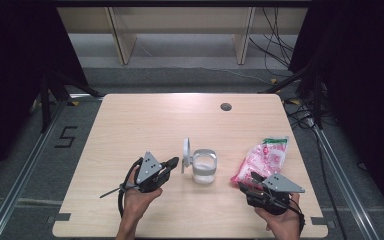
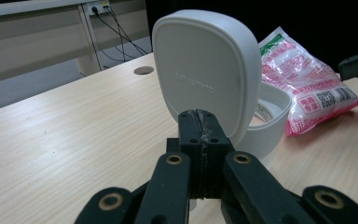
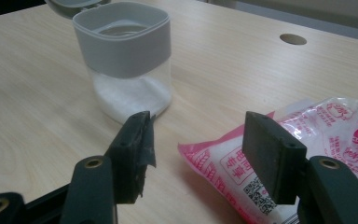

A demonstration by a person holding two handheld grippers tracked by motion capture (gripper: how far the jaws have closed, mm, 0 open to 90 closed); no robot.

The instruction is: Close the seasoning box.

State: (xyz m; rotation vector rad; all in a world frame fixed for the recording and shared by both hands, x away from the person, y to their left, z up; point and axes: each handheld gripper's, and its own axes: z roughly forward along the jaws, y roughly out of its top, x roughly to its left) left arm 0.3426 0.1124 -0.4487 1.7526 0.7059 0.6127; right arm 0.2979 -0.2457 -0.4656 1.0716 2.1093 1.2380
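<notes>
The clear jar [image 3: 129,65] has a grey rim and a smooth rounded lid [image 2: 205,79] hinged upright. The left gripper [image 2: 199,128] is closed on nothing; the right gripper [image 3: 196,149] gapes wide by the glossy pink bag [image 3: 307,154].

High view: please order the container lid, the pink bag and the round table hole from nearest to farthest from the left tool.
From the left tool:
1. Container lid, upright, just beside the tool tips.
2. Pink bag, across the table at the right.
3. Round table hole, toward the far edge.
</notes>
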